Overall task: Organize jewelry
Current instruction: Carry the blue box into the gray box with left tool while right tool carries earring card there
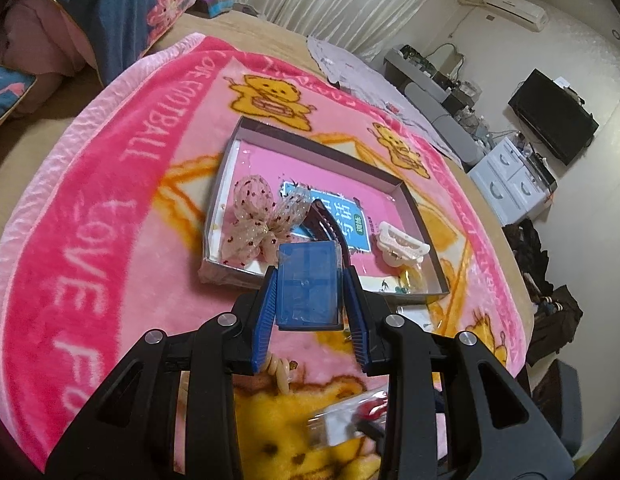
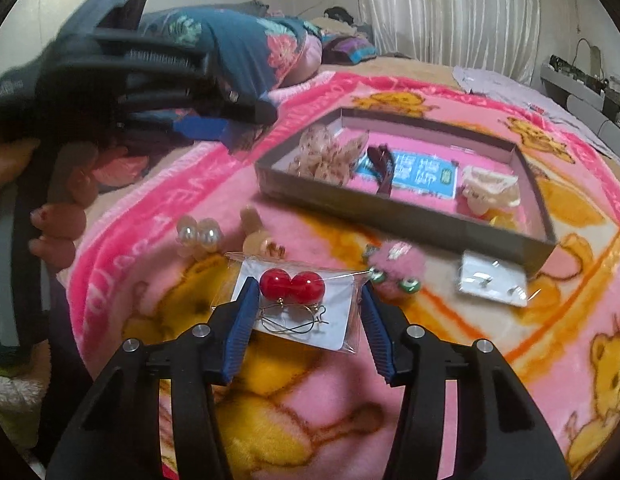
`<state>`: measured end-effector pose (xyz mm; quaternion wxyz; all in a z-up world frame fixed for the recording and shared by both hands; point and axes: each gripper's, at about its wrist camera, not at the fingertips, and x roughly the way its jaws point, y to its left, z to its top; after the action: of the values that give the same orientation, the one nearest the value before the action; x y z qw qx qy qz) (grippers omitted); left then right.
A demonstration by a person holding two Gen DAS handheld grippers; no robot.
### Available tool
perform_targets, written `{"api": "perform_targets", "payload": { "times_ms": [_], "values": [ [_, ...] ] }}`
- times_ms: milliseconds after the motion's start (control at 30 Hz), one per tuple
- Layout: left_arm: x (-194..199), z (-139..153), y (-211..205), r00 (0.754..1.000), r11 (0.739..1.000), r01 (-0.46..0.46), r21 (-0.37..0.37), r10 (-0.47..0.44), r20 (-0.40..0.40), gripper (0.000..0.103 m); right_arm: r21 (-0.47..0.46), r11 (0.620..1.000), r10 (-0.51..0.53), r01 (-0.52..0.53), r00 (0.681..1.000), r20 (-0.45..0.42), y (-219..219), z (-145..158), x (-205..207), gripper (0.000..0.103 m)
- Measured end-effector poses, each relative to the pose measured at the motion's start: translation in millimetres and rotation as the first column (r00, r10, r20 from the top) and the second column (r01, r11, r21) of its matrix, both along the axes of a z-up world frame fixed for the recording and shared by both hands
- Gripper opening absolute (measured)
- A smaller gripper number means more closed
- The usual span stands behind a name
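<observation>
My left gripper (image 1: 309,272) is shut on a small blue plastic case (image 1: 308,292), held just in front of the near edge of a shallow grey tray (image 1: 310,142). The tray holds a dotted gauze bow (image 1: 258,216), a dark hair clip (image 1: 330,224), a white claw clip (image 1: 402,244) and a yellow piece (image 1: 412,280). My right gripper (image 2: 308,284) is shut on a clear packet (image 2: 310,320) with a pair of red ball earrings (image 2: 292,286) on a white card, above the pink blanket. The left gripper (image 2: 198,126) shows blurred at the upper left of the right wrist view.
Loose on the blanket before the tray (image 2: 390,216) lie pearl earrings (image 2: 198,234), a beige piece (image 2: 258,236), a pink fluffy ball with green beads (image 2: 394,268) and a packet of small studs (image 2: 492,280). A person's hand (image 2: 58,216) is at the left. Pillows lie behind.
</observation>
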<state>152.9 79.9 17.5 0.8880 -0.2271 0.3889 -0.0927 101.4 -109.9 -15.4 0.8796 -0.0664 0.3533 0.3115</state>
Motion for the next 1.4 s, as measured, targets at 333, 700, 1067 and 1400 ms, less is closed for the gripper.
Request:
{"api": "perform_targets", "payload": {
  "times_ms": [333, 700, 1067, 1400],
  "values": [
    [-5.3, 24.4, 8.0, 0.998, 0.999, -0.032, 0.015, 0.031, 0.058, 0.025, 0.065, 0.994, -0.097, 0.092, 0.992, 0.085, -38.8, 48.9, 21.1, 0.049],
    [17.1, 45.8, -6.2, 0.996, 0.996, 0.007, 0.084, -0.015, 0.089, 0.025, 0.109, 0.974, -0.216, 0.199, 0.962, 0.168, -80.2, 84.2, 52.2, 0.049],
    [41.8, 50.5, -30.4, 0.99, 0.986, 0.076, 0.146, -0.092, 0.106, 0.025, 0.106, 0.955, -0.292, 0.276, 0.937, 0.192, -97.0, 89.3, 78.5, 0.049],
    [64.1, 28.4, -42.2, 0.987, 0.981, 0.125, 0.151, -0.137, 0.079, 0.025, 0.094, 0.944, -0.33, 0.317, 0.924, 0.195, -102.1, 86.6, 99.5, 0.049]
  ]
}}
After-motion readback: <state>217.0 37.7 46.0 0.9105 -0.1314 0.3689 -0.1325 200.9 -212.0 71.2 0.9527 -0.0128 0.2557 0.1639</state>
